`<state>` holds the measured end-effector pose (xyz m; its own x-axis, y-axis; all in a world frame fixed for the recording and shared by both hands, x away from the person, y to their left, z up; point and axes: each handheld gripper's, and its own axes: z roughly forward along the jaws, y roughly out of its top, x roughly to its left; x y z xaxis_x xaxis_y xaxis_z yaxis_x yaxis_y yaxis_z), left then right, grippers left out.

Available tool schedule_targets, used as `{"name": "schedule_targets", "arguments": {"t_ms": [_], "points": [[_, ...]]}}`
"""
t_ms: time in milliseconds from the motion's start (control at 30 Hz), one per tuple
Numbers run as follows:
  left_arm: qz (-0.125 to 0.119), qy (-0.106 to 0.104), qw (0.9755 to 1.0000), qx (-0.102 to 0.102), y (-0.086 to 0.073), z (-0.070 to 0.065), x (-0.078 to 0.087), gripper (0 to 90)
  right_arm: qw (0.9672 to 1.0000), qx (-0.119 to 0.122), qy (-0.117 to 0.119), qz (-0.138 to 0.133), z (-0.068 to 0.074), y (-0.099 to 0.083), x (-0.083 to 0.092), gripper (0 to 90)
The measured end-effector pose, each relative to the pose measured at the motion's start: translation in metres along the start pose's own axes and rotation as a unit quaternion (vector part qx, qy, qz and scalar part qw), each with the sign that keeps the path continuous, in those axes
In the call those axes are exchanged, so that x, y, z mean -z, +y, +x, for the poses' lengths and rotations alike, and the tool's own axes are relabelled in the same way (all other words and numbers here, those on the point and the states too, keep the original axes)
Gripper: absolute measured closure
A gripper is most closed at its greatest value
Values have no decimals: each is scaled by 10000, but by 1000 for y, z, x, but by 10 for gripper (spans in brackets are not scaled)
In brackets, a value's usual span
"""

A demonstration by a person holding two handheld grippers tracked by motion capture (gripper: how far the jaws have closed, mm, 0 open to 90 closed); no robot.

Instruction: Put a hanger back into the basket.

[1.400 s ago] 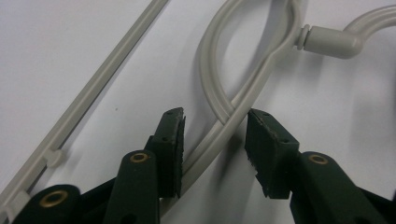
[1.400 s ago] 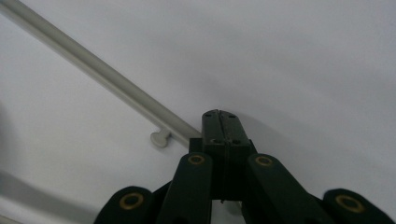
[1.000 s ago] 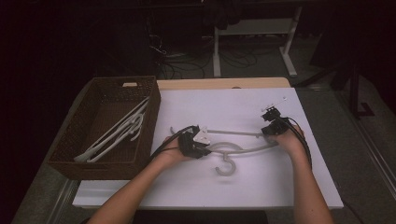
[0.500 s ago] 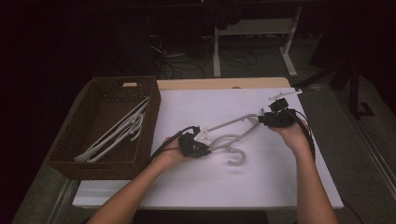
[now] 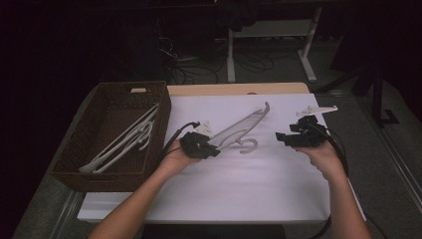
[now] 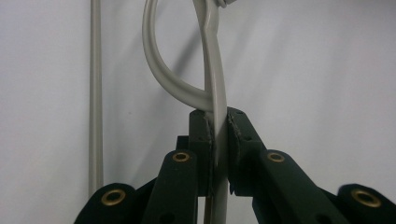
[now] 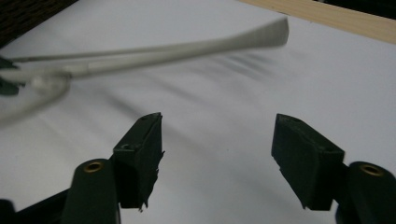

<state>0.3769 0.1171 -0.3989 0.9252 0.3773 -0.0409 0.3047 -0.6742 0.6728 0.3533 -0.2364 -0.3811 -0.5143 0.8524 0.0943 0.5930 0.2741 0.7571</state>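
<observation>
Centrally, the left gripper [image 5: 201, 145] pinched one end of the grey hanger [image 5: 242, 127], lifted over the white table [image 5: 259, 184]. At three o'clock, the right gripper [image 5: 294, 138], jaws just opened, held nothing. Transfer to the basket [image 5: 74, 162], nine o'clock, remained.

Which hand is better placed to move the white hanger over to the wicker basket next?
Left. The left gripper is shut on the white hanger and sits nearest the wicker basket. The right gripper, jaws just opening, is empty and farther away.
</observation>
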Motion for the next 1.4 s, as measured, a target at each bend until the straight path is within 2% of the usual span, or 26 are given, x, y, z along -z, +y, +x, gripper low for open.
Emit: {"name": "schedule_targets", "arguments": {"t_ms": [100,300,400,567,667,800,967,1033,1133,1267,1400], "points": [[-116,-12,9996,238,9,2,14,823,9999,96,30,-72,5,-10,3,258],[-283,-33,9984,483,25,6,44,823,9997,138,194,-86,12,-25,3,184],[-324,-44,9980,538,31,8,59,823,9994,129,296,-151,15,-29,3,160],[-327,5,9983,491,39,14,87,823,9990,210,350,-207,22,-37,-1,121],[-388,45,9980,497,40,18,110,823,9983,337,450,-165,27,-41,-3,67],[-497,198,9973,511,37,25,145,823,9971,476,576,-158,34,-44,-3,44],[-598,414,9961,508,22,37,191,823,9971,494,548,-175,37,-42,-5,45],[-594,515,9956,506,11,42,207,823,9971,517,546,-151,37,-42,-6,45],[-637,581,9944,615,-10,51,226,823,9972,499,536,-126,36,-42,-7,46],[-616,735,9926,744,-42,62,243,823,9972,496,533,-150,35,-42,-8,46],[-541,845,9904,946,-74,72,250,823,9973,507,510,-150,35,-42,-8,46]]}}
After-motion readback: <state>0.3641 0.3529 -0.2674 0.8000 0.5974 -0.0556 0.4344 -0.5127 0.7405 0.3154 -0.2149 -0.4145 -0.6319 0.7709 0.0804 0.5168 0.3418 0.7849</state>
